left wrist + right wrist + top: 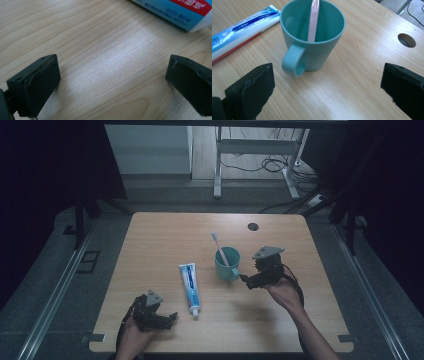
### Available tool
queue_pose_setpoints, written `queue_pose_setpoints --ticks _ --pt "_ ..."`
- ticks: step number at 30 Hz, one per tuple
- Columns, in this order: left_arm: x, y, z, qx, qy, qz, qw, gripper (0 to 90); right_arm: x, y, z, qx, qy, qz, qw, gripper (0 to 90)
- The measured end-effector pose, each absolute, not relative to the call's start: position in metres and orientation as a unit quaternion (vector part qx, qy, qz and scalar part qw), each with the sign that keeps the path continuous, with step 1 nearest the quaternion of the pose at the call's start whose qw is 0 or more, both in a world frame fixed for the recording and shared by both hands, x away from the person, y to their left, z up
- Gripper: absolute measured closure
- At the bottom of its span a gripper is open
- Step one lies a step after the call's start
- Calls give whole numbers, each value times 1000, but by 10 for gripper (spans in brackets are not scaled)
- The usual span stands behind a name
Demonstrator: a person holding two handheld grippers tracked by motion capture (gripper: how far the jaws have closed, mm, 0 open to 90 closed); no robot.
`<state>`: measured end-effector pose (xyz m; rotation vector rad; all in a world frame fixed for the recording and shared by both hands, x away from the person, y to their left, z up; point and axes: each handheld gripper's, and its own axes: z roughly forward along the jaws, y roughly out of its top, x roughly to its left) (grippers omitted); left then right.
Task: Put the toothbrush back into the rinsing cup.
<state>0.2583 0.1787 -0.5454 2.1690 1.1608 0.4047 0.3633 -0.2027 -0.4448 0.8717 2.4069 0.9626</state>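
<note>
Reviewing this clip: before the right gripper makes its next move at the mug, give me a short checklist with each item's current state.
1. Right gripper jaws open, nothing between them: ok.
2. Teal mug upright on the table: ok.
3. Pink toothbrush stands inside the mug, leaning on its rim: ok.
4. Mug handle faces the right gripper: ok.
5. Toothpaste tube lies flat, apart from the mug: ok.
6. Left gripper open, resting over bare wood near the tube: ok.
</note>
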Motion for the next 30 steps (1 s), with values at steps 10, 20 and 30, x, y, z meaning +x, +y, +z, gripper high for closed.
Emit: queue_pose_setpoints --ticks 10,20,30 --pt "258 179 -545 825 441 154 318 0 357 -212 -444 310 866 347 181 0" --pt "258 179 -545 824 442 154 318 0 344 -224 -447 314 865 343 189 0" --pt "259 179 -545 825 441 155 318 0 331 -240 -453 326 860 342 189 0"
